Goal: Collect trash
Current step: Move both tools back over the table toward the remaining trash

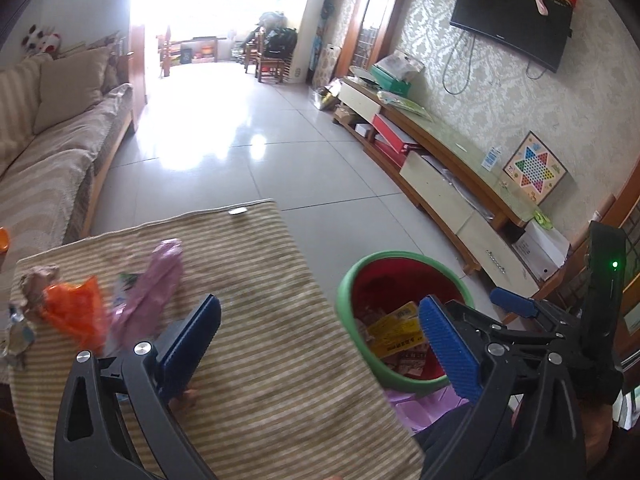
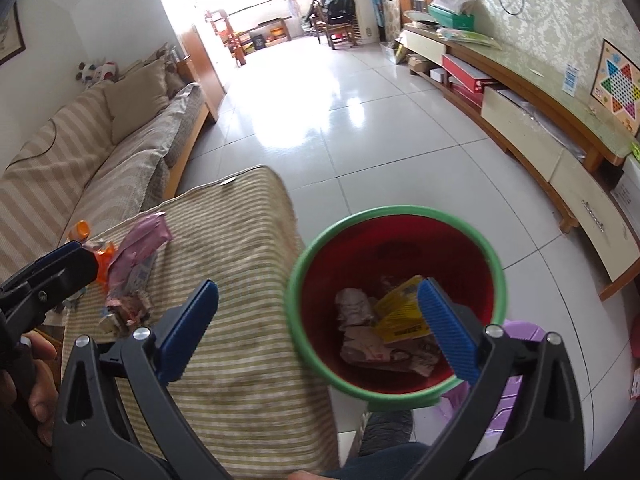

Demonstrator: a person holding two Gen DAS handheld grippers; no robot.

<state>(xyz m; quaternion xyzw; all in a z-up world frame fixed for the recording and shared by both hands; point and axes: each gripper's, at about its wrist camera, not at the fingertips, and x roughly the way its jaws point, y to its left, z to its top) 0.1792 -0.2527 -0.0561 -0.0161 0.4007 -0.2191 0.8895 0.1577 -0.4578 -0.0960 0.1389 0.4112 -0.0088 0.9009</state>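
A red bin with a green rim (image 1: pixel 344 280) (image 2: pixel 296 264) stands right of a table under a striped cloth (image 1: pixel 260 340) (image 2: pixel 240 280); it holds yellow and printed wrappers (image 2: pixel 396 320). On the cloth's left lie a pink wrapper (image 1: pixel 156 284) (image 2: pixel 136 244), an orange wrapper (image 1: pixel 76 308) and crumpled scraps (image 2: pixel 128 308). My left gripper (image 1: pixel 320 340) is open and empty over the cloth's right edge. My right gripper (image 2: pixel 320 320) is open and empty, its right finger above the bin. Its fingertips (image 1: pixel 516 302) also show in the left wrist view.
A sofa (image 2: pixel 100 160) with cushions runs along the left. A long TV cabinet (image 1: pixel 440 160) lines the right wall under a TV (image 1: pixel 512 20). A purple stool (image 2: pixel 516 380) sits under the bin. Tiled floor (image 2: pixel 340 120) stretches ahead.
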